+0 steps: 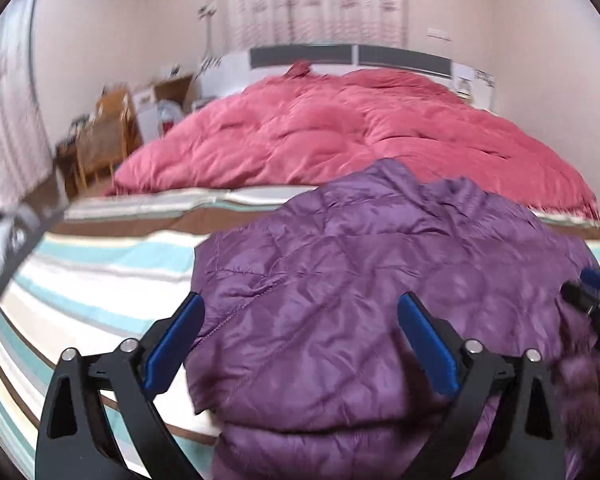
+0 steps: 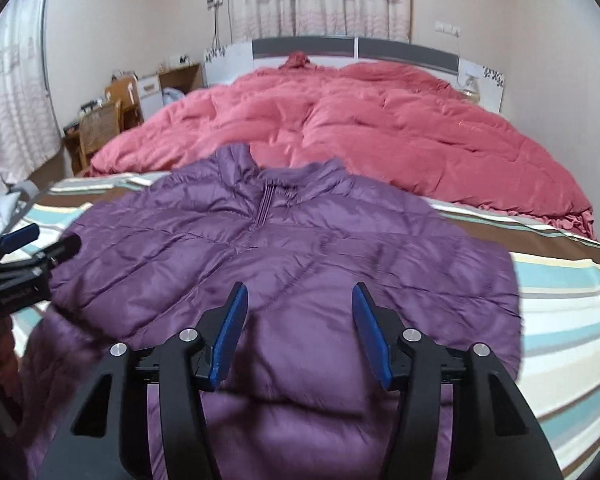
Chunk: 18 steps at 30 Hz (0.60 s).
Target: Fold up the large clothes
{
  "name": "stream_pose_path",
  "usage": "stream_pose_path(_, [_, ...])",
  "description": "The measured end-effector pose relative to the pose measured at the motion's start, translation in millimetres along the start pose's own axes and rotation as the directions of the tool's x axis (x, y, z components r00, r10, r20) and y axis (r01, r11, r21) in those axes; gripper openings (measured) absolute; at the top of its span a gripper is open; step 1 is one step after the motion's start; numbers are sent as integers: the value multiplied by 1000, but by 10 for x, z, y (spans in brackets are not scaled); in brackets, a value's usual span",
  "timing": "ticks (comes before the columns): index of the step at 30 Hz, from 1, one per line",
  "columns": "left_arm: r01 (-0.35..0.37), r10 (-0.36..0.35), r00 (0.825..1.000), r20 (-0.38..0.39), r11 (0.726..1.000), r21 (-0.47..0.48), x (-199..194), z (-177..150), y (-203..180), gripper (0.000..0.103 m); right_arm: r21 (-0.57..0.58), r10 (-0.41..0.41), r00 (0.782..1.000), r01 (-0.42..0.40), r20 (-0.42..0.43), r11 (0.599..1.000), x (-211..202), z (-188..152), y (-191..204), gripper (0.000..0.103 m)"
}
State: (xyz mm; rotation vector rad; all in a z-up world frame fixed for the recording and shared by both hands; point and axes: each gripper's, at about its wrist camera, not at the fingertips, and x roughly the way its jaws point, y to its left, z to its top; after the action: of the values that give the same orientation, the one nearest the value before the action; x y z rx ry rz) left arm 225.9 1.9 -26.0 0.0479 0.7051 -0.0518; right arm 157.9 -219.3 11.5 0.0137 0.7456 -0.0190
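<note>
A purple quilted puffer jacket (image 2: 284, 248) lies front up on the striped bed sheet (image 2: 572, 304), collar and zipper toward the far side. It also shows in the left wrist view (image 1: 364, 280). My right gripper (image 2: 300, 300) is open and empty, its blue pads just above the jacket's lower middle. My left gripper (image 1: 300, 312) is open and empty over the jacket's left part, near its left edge. The left gripper also shows at the left edge of the right wrist view (image 2: 24, 248), and the right one at the right edge of the left wrist view (image 1: 592, 300).
A rumpled pink duvet (image 2: 380, 128) covers the far half of the bed up to the headboard (image 2: 356, 48). Wooden chairs and a desk (image 2: 104, 120) stand at the left wall. Curtains hang behind and at the left.
</note>
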Motion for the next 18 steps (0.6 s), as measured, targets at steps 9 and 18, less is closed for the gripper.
stream_pose_path(9, [-39, 30, 989, -145, 997, -60, 873, -27, 63, 84, 57, -58, 993, 64, -98, 996, 600, -75, -278, 54])
stream_pose_path(18, [-59, 49, 991, -121, 995, -75, 651, 56, 92, 95, 88, -8, 996, 16, -86, 996, 481, -13, -366, 54])
